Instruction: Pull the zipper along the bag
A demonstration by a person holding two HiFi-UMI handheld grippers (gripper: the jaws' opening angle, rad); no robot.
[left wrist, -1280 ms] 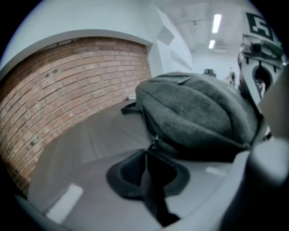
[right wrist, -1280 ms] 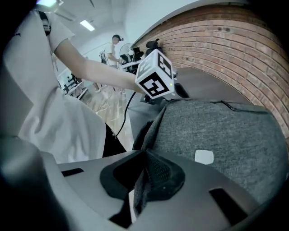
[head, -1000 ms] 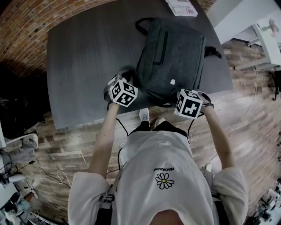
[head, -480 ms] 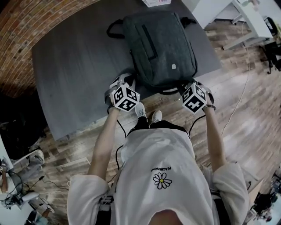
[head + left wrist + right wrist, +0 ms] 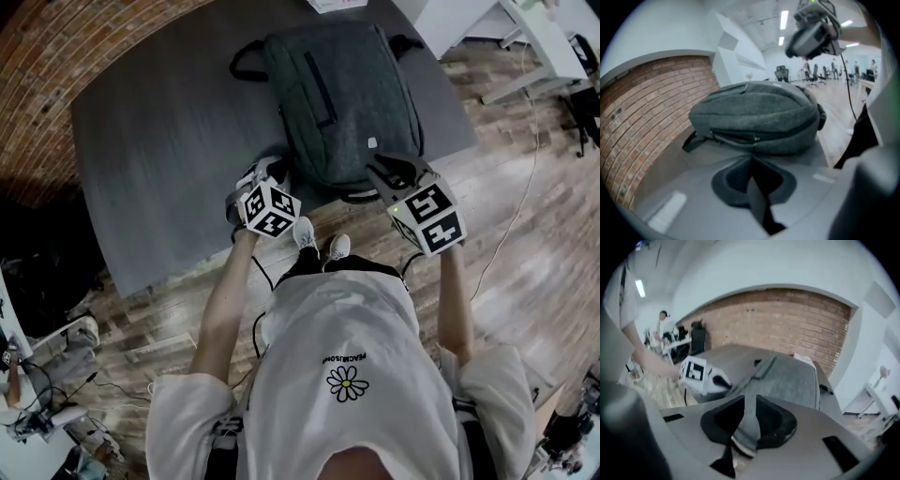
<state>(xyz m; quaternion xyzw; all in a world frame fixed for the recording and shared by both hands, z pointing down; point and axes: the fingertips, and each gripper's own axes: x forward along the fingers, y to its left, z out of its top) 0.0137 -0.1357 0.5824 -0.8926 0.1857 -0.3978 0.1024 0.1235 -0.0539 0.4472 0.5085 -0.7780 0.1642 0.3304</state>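
On the dark table, the grey bag lies flat with its long axis running away from the person. Its near end sits at the table's near edge, directly ahead of both tools. No view shows what the bag holds.

Left gripper: clenched, jaws flat together with nothing visible between them. It points down at the bag's near left corner, tips just short of the lower edge.

Right gripper: released. Its jaws have just been opening and now stand apart. Only the bag's top fabric shows through the gap, and nothing is pinched. In the head view it hangs above the bag's near right corner.

Zipper: a dark seam running crosswise along the bag's near end wall, left to right in the left gripper view.

Zipper slider: a small pale piece on that seam, straight ahead of the left tips and slightly above them. The seam left of the slider looks slightly parted, though the picture is too soft to be sure.

Judgement: the left gripper is the nearer tool to the slider. It would have to open, advance and lift onto the slider, then travel crosswise along the seam rather than along the bag's long axis. The right gripper is placed to brace the bag from above.
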